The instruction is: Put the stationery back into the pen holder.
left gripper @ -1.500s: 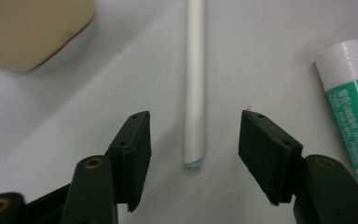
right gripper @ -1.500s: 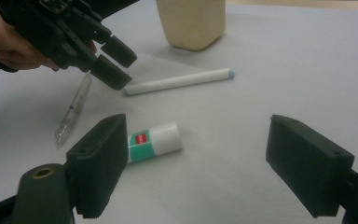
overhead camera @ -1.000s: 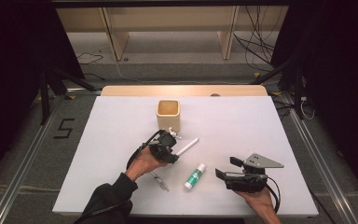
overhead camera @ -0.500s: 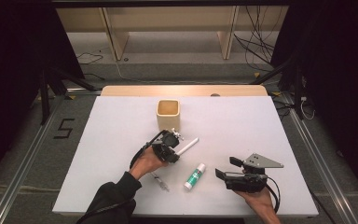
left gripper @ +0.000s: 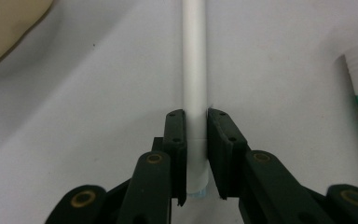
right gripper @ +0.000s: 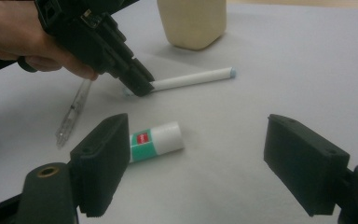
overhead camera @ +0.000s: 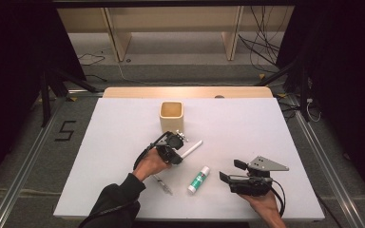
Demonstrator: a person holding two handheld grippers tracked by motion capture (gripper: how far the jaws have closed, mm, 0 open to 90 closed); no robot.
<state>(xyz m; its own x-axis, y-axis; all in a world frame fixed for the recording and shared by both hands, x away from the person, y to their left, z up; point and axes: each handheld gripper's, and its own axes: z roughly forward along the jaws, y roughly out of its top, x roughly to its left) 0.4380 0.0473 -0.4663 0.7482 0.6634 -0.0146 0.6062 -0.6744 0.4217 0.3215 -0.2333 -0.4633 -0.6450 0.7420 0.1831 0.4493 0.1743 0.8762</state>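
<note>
A white marker (left gripper: pixel 193 70) lies on the white table (overhead camera: pixel 247 128) and my left gripper (left gripper: pixel 196 116) is shut on its near end, the jaws having just closed in on it. From above, the left gripper (overhead camera: pixel 179 156) sits mid-table with the marker (overhead camera: pixel 194 147) pointing away to the right. A green-and-white glue stick (overhead camera: pixel 198 179) lies between the two hands. My right gripper (overhead camera: pixel 229 172) rests at the front right, open with nothing between its fingers. In its own view the right gripper (right gripper: pixel 198 133) faces the glue stick (right gripper: pixel 158 140) and the marker (right gripper: pixel 196 77).
A beige cup (overhead camera: pixel 171 115) stands upright behind the left gripper. A clear pen (overhead camera: pixel 162 184) lies by the left forearm near the front edge. Wooden shelving and cables are on the floor beyond the table.
Both hands and all objects keep their places. The left gripper's jaws look slightly narrower around the marker's end.
</note>
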